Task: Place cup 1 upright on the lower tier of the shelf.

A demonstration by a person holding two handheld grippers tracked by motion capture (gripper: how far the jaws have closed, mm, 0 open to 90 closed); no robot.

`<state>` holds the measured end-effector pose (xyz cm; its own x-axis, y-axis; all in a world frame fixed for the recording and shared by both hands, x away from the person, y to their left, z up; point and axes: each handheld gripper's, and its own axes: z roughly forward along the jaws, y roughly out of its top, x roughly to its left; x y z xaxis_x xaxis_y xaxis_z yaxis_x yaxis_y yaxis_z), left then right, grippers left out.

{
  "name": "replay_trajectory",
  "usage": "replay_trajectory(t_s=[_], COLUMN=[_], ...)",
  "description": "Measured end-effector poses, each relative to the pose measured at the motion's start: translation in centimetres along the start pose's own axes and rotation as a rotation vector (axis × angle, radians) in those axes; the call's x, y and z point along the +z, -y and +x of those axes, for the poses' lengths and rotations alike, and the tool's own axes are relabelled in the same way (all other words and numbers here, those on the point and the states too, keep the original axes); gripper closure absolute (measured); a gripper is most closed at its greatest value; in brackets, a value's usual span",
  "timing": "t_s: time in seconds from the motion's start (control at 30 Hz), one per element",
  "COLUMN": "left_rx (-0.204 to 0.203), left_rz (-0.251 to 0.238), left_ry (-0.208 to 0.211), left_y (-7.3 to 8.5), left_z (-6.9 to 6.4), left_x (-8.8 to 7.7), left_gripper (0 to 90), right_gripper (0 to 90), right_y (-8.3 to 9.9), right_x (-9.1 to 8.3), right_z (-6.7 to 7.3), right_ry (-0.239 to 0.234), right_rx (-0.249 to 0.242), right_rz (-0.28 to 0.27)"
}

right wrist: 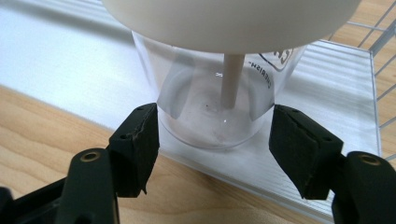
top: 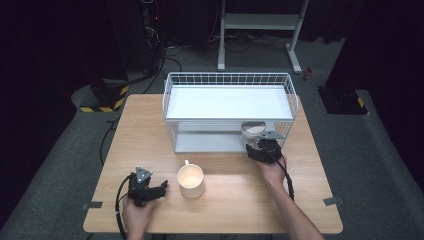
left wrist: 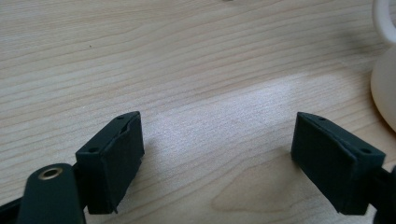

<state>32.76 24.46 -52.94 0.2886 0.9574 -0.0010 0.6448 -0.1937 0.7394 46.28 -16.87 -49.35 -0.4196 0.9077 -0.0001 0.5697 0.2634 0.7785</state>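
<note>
A clear plastic cup (right wrist: 215, 100) with a white lid (right wrist: 231, 18) and a white stem inside stands on the lower shelf of a white wire rack (top: 227, 80). My right gripper (right wrist: 215, 128) reaches in at the shelf's front right, with one black pad against each side of the cup's base. In the high view the lid (top: 254, 129) sits just beyond the right gripper (top: 260, 146). My left gripper (left wrist: 217, 140) rests on the wooden table (top: 235, 200), open with bare wood between its pads. It (top: 161, 189) points toward a white mug (top: 191, 181) just to its right.
The rack has a white upper shelf (top: 227, 102) and wire sides close to the right gripper. The mug's wall and handle (left wrist: 385, 70) lie at the right edge of the left gripper view. Dark floor, cables and a metal stand (top: 260, 22) lie behind the table.
</note>
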Motion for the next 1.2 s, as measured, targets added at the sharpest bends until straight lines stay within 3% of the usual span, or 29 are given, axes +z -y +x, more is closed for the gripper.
replay_trajectory(t_s=[0.43, 0.7, 0.73, 0.77, 0.83, 1.0, 1.17, 1.2], left_rx=[0.000, 0.000, -0.001, 0.000, 0.000, 0.000, -0.002, -0.002], left_rz=[-0.001, 0.000, -0.001, 0.000, 0.000, -0.001, -0.002, -0.002], left_ry=[-0.001, -0.001, -0.002, -0.001, -0.001, -0.001, -0.003, -0.003], left_y=[0.0, 0.0, 0.0, 0.0, 0.0, 0.0, 0.0, 0.0], left_z=[0.0, 0.0, 0.0, 0.0, 0.0, 0.0, 0.0, 0.0], left_x=[0.0, 0.0, 0.0, 0.0, 0.0, 0.0, 0.0, 0.0], left_gripper=[17.4, 17.4, 17.4, 17.4, 17.4, 17.4, 17.4, 17.4], right_gripper=[47.6, 52.0, 54.1, 54.9, 56.4, 58.7, 60.3, 60.8], right_y=[-0.3, -0.8, -1.2, -1.3, -1.4, -1.3, -1.7, -2.0], right_x=[0.9, 1.2, 1.4, 1.4, 1.5, 2.0, 2.3, 2.4], right_z=[0.0, -0.2, -0.4, -0.2, -0.2, -0.2, -0.3, -0.3], right_ry=[0.017, 0.021, 0.021, 0.027, 0.031, 0.036, 0.030, 0.037], right_rx=[0.039, 0.038, 0.009, 0.038, 0.019, 0.048, 0.045, 0.069], right_rz=[0.006, 0.018, 0.011, 0.027, 0.012, 0.028, 0.022, 0.034])
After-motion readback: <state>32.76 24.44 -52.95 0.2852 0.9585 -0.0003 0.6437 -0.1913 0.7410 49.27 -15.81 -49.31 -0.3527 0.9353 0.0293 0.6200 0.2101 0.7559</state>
